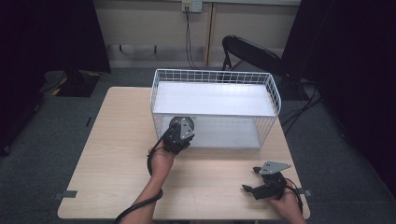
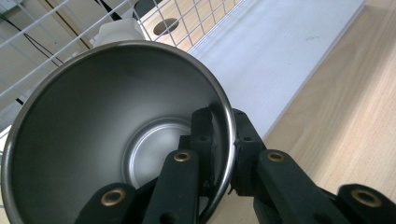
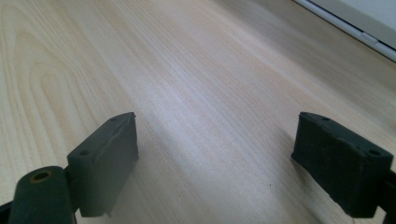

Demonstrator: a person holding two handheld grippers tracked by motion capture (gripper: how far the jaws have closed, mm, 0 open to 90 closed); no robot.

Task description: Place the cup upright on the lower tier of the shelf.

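Steel cup (image 2: 116, 135) is the thing in hand: the left gripper (image 2: 223, 154) pinches its rim, one finger inside the wall and the other outside, so the cup hangs from this one thin edge. In the high view the left gripper (image 1: 180, 133) is at the open front of the white wire basket (image 1: 275, 95), just at the lower level with its white shelf board (image 2: 280, 56), and a white lidded container (image 2: 116, 31) stands behind the cup. To place the cup well, I think the hand should keep the pinch firm, move slowly and keep the cup clear of the wire mesh and the container, then lower it until its base rests flat on the board before the fingers let go. The right gripper (image 3: 217, 161) waits low over the desk (image 3: 187, 70), fingers spread wide with nothing between them; it can stay there, well apart from the basket.
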